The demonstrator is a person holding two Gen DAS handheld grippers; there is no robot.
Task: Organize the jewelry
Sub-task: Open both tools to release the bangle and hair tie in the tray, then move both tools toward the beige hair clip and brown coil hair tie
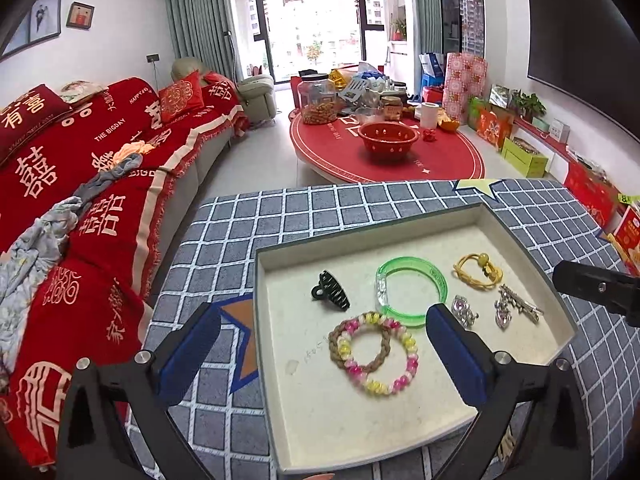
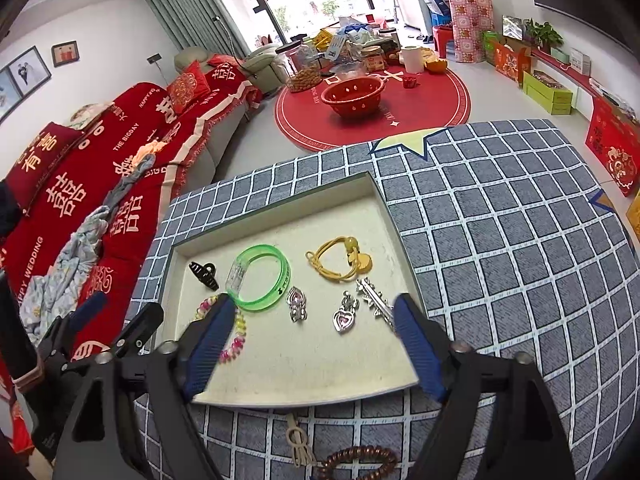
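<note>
A shallow cream tray [image 1: 360, 236] on the checked cloth holds a black claw clip [image 1: 331, 291], a green bangle [image 1: 410, 290], a yellow cord bracelet [image 1: 478, 272], two silver pendants [image 1: 464, 312], a silver hairpin [image 1: 520, 300], a pink-yellow coil bracelet [image 1: 384, 354] and a brown braided ring [image 1: 360, 344]. My left gripper [image 1: 323, 316] hovers open above the tray's near left part, holding nothing. My right gripper [image 2: 314, 304] is open over the tray's near edge, empty. A brown bead bracelet [image 2: 360, 462] lies on the cloth in front of the tray [image 2: 280, 380].
The grey-blue checked cloth [image 2: 500, 240] stretches to the right of the tray. A beige knotted tassel [image 2: 298, 444] lies beside the bead bracelet. A red sofa [image 1: 80, 200] runs along the left. Beyond stands a red table [image 1: 384, 160] with a bowl and jars.
</note>
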